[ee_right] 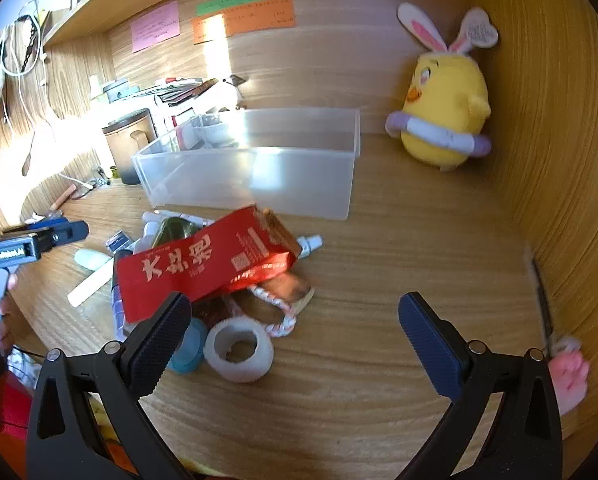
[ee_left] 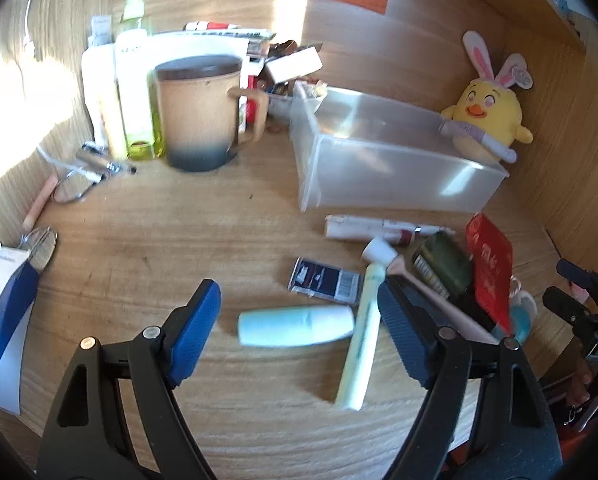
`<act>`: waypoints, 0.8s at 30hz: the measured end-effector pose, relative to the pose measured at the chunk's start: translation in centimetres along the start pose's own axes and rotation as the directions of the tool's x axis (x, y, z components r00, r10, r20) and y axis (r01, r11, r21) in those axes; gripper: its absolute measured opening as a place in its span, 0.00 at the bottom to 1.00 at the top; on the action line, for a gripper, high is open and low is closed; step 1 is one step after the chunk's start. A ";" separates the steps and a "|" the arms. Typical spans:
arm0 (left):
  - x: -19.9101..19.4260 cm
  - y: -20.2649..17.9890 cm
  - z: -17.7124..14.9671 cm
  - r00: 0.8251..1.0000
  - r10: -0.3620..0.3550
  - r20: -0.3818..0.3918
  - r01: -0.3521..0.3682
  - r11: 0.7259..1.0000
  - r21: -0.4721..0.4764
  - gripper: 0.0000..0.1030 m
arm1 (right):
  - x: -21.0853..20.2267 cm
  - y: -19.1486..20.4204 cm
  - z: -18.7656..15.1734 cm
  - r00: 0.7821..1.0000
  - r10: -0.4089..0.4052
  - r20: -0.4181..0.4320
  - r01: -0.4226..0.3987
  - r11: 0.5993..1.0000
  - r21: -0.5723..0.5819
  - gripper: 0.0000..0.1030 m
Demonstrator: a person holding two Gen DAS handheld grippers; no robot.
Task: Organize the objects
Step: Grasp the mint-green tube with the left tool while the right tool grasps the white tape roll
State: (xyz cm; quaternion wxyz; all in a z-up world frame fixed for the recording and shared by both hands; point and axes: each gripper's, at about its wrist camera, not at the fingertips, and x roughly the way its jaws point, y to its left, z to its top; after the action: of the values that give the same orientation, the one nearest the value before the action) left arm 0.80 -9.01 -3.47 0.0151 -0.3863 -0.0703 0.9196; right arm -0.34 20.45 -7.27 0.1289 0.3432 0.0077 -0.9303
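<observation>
My left gripper (ee_left: 297, 292) is open low over the wooden desk, its fingers on either side of a pale blue bottle (ee_left: 295, 326) that lies flat; the pads do not touch it. A pale green tube (ee_left: 361, 336) lies beside the right finger. Behind them are a dark blue packet (ee_left: 325, 282), a dark green jar (ee_left: 443, 264) and a red carton (ee_left: 491, 268). A clear plastic bin (ee_left: 399, 176) stands further back. My right gripper (ee_right: 295, 302) is open over bare wood, with the red carton (ee_right: 207, 264) and a white tape roll (ee_right: 239, 348) by its left finger.
A tan mug (ee_left: 199, 112) and tall bottles (ee_left: 135, 92) stand at the back left, with a blue and white box (ee_left: 3, 312) at the left edge. A yellow chick plush (ee_right: 443, 112) sits in the back right corner. Wooden walls close in the back and right.
</observation>
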 end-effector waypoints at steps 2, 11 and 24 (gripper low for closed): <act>0.0 -0.2 -0.5 1.000 0.004 -0.011 -0.004 1.000 0.019 0.79 | 0.1 -0.1 -0.4 1.000 0.027 -0.015 -0.027 0.999 0.020 0.98; 0.7 0.3 -1.6 0.999 0.000 -0.041 0.000 1.000 0.006 0.75 | 0.6 0.6 -1.5 0.997 0.061 -0.044 -0.058 0.997 0.059 0.85; 2.4 -0.2 -1.7 0.996 -0.038 -0.078 0.039 0.999 0.011 0.80 | 0.5 -0.1 -2.4 0.995 0.059 -0.081 -0.054 0.997 0.053 0.75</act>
State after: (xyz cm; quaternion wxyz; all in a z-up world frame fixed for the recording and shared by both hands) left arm 0.37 -8.41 -6.30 0.0378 -0.4204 -0.0715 0.9037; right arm 0.75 20.65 -9.43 0.1460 0.3845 -0.0203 -0.9113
